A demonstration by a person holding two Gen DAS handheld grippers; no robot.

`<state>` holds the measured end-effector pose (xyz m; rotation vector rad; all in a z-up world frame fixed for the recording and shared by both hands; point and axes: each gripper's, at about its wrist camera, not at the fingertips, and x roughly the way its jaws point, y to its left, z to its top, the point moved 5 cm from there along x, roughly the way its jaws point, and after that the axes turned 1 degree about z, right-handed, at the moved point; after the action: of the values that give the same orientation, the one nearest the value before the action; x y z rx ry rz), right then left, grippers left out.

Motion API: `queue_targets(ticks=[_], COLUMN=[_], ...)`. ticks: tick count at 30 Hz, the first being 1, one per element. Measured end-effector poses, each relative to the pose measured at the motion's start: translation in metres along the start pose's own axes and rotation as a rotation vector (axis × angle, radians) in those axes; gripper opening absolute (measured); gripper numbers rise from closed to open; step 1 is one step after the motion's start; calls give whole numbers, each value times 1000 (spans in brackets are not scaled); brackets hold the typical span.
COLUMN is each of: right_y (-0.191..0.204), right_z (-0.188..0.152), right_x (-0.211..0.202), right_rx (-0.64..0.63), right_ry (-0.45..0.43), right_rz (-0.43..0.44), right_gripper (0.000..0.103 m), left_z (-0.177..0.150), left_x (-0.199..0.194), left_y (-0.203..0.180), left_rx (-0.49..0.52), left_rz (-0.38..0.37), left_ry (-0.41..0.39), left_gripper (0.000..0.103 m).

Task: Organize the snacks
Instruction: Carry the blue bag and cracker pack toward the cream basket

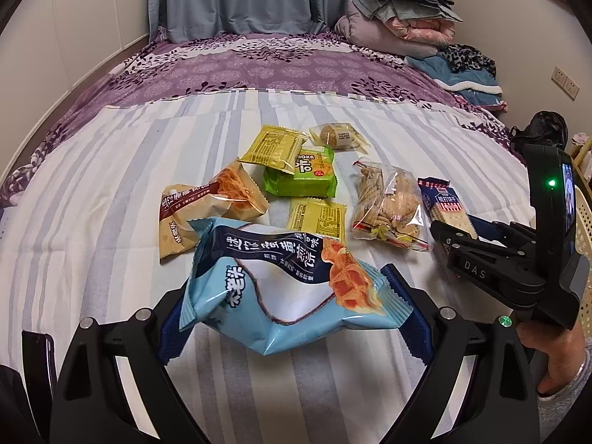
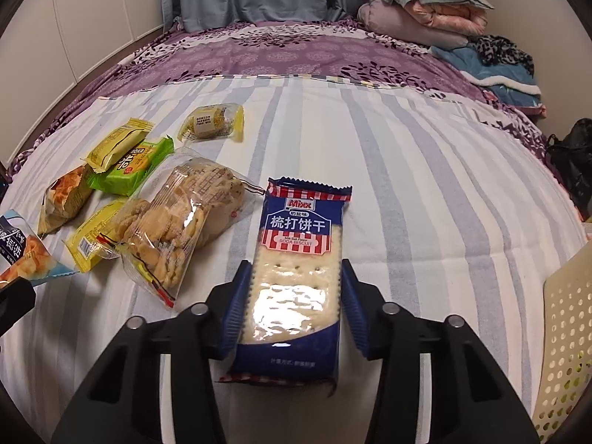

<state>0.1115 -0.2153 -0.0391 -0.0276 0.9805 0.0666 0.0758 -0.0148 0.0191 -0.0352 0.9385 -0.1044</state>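
Note:
My left gripper (image 1: 288,318) is shut on a light-blue snack bag (image 1: 281,288), its blue pads pinching the crumpled bag from both sides just above the striped bed sheet (image 1: 111,203). In the right wrist view my right gripper (image 2: 296,296) is shut on a dark-blue soda biscuit pack (image 2: 299,229), pads pressed flat on its long sides; the pack lies on the sheet. The left wrist view shows the right gripper (image 1: 449,235) at the right, on that biscuit pack (image 1: 444,203).
Loose snacks lie mid-bed: a clear cookie bag (image 2: 177,222), a green pack (image 1: 301,177), yellow packs (image 1: 273,148), an orange-brown bag (image 1: 214,203), a small pastry (image 1: 336,135). A cream perforated basket (image 2: 566,351) stands at the right. Folded blankets (image 1: 399,18) sit far back.

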Motion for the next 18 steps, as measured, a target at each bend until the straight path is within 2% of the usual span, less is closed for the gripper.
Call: queue_targets(ticks=[9,18], right_y=[-11,-21], right_z=[-9,-9], right_x=[-15,-50], right_rx=[45,78], right_ry=[-6,-65], right_rz=[41,61], right_gripper=[45,45], left_z=[2,6], left_x=[-7,-18], left_y=[-5,-14], left_rx=[14,36], left_rz=[-16,-27], left_ry=[-11,-34], left_gripper=[93,93])
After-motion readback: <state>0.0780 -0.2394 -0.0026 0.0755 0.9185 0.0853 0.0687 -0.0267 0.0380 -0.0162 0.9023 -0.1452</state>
